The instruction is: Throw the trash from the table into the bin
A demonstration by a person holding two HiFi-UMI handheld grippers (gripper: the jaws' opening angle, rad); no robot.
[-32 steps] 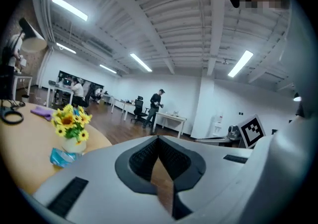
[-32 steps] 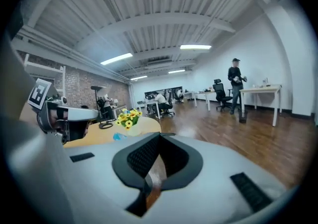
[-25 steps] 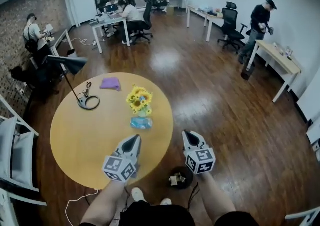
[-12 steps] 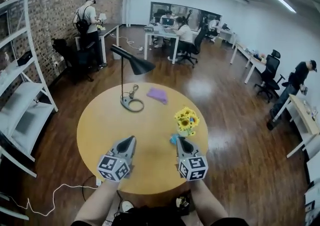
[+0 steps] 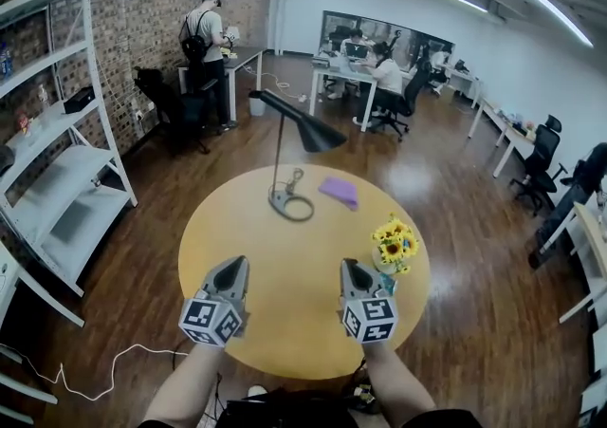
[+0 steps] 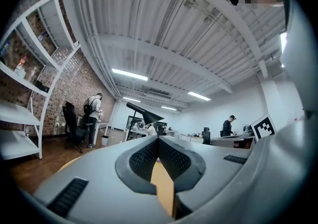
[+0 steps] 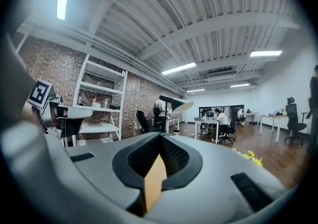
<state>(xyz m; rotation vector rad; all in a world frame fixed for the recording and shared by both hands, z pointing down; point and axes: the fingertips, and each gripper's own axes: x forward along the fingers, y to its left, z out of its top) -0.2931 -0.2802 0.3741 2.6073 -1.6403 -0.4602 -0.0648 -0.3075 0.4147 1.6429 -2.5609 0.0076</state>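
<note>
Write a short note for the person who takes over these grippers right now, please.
Left gripper: shut, empty, over the table's near side.
Right gripper: shut, empty, beside it.
On the round table: purple item on the far side, lamp, sunflower vase.
Done: nothing visibly binned; the purple item, likely trash, lies on the table.
Left: pick it up and drop it in the bin, which is not clearly in view.

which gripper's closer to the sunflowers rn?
Right. The right gripper is over the table, just left of the sunflowers in the head view. The left gripper is farther left, across the table's near side. Both are shut and empty.
</note>
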